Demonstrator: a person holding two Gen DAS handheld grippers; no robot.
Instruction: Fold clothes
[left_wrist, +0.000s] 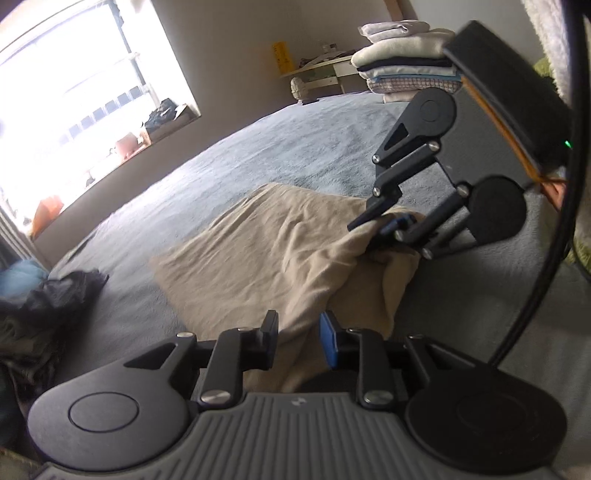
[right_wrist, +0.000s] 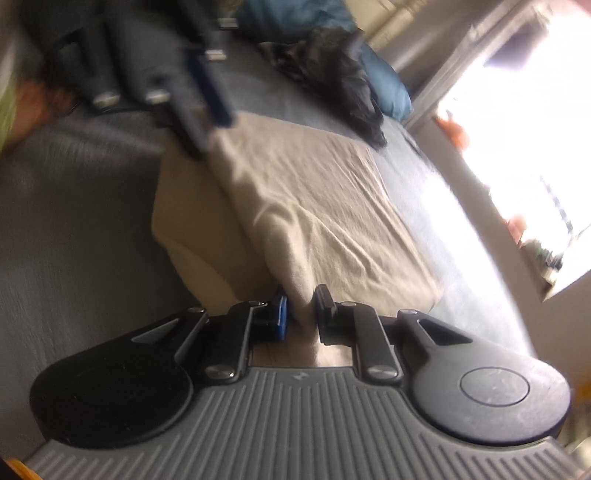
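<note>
- The beige garment (left_wrist: 280, 240) lies on the grey bedspread (left_wrist: 258, 147), already doubled over itself, a lower layer showing along one side; I'd judge the fold partway done, with at least one more fold and the stacking left.
- The right gripper (right_wrist: 301, 314) is clamped on a bunched edge of the cloth; the left gripper (left_wrist: 299, 332) has its fingers apart, cloth lying between them but not pinched.
- A stack of folded clothes (left_wrist: 402, 62) sits at the far end of the bed, so earlier pieces look finished; a dark heap of unfolded clothes (left_wrist: 70, 291) waits near the window (left_wrist: 81, 103), well clear of the garment; nothing blocks the next fold.
</note>
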